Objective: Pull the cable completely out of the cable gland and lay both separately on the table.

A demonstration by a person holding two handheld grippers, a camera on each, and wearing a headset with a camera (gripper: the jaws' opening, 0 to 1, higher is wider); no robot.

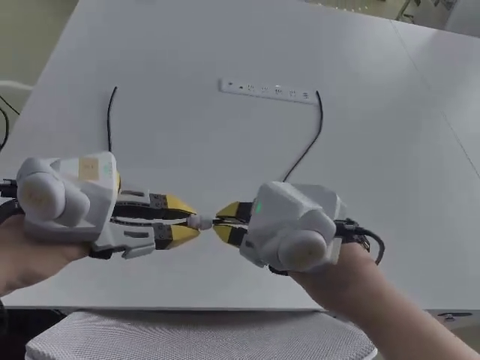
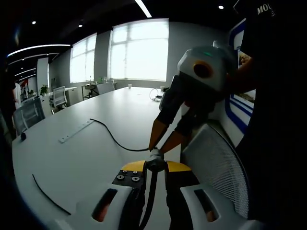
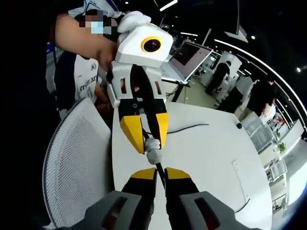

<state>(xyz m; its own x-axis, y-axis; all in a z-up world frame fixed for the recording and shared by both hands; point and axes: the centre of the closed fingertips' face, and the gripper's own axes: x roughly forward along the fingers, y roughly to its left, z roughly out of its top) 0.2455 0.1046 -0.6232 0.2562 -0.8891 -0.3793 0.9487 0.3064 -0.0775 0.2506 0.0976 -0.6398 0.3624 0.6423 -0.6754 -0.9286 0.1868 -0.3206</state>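
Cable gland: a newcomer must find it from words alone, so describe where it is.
At the near edge of the white table, the left gripper and right gripper meet tip to tip. The cable gland is the small pale knob at that meeting point, unlike the thin black cables farther back.

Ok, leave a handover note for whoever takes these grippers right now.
Left claw: shut on the cable gland, held over the near edge of the table.
Right claw: shut on the cable right beside the gland; its slack trails across the table.
Done: both parts gripped.
Left: cable not yet out of the gland; pull it clear, then lay each down apart.
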